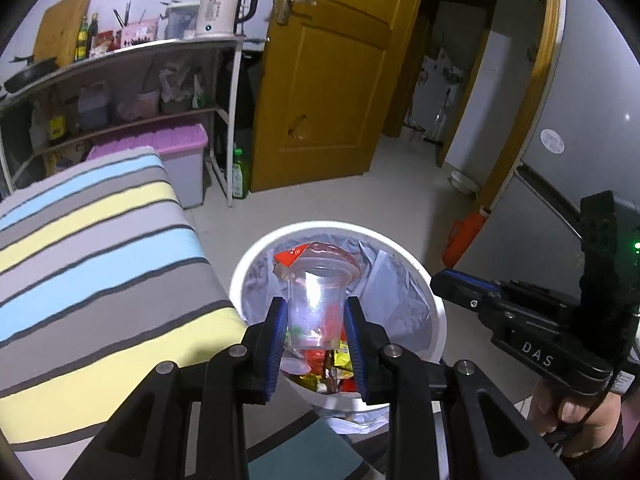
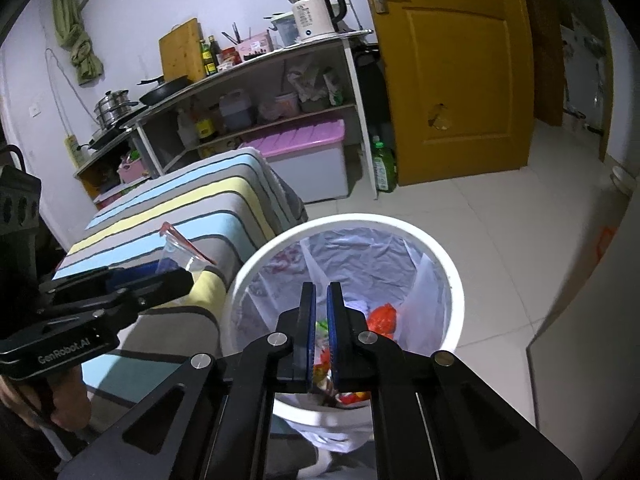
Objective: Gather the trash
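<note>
My left gripper is shut on a clear plastic cup with a red-printed lid and holds it over the white trash bin. The bin has a plastic liner and holds several wrappers. In the right wrist view the cup shows at the left, held by the left gripper beside the bin. My right gripper is nearly shut and empty, above the bin's opening with wrappers below. It shows from the side in the left wrist view, right of the bin.
A table with a striped cloth stands left of the bin. Behind it are shelves with a kettle and a pink-lidded box. A wooden door stands open. A grey fridge is at the right.
</note>
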